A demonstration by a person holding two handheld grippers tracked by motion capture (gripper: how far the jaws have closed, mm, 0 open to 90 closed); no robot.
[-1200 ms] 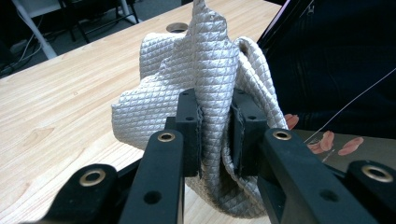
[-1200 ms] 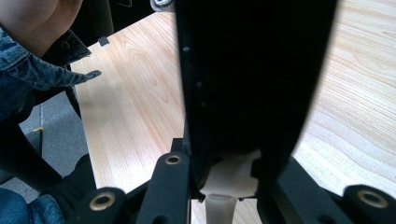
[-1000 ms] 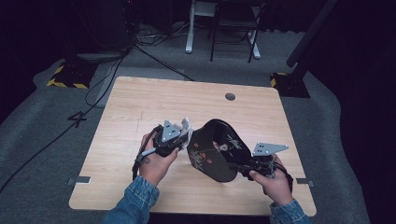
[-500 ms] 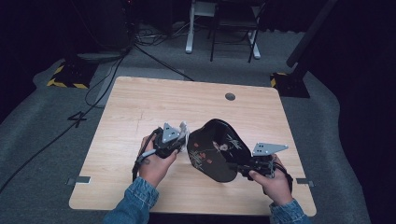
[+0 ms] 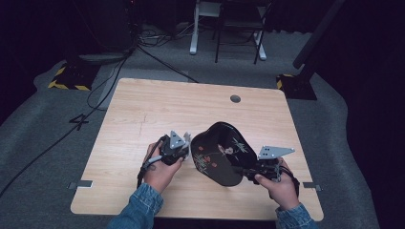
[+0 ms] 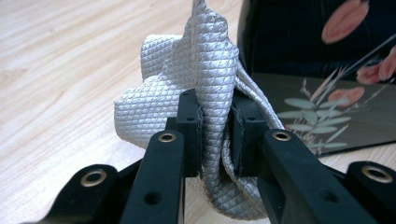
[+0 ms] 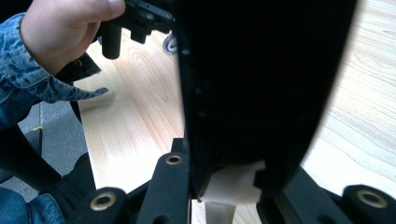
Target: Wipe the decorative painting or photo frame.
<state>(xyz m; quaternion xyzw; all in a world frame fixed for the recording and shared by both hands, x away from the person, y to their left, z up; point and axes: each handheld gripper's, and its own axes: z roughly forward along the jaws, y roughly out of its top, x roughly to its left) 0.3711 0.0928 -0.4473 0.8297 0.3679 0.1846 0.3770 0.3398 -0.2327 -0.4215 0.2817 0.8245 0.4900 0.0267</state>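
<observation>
We count one desk (image 5: 143, 114), with one small round hole (image 5: 235, 98) near its far edge. On it we see one black tray (image 5: 222, 152) painted with flowers and leaves, toward the near edge. We count one grey quilted cloth (image 6: 187, 79), bunched up just beside the tray. There are two claws: the left claw (image 5: 185, 149) and the right claw (image 5: 246, 172). Two hands hold them, the left hand (image 5: 160, 169) and the right hand (image 5: 282, 186).

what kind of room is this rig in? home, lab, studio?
Likely a lab or recording studio, not a home. A lone wooden table stands on grey carpet amid dark surroundings, cables trail across the floor, and yellow-black hazard tape marks a stand base.
</observation>
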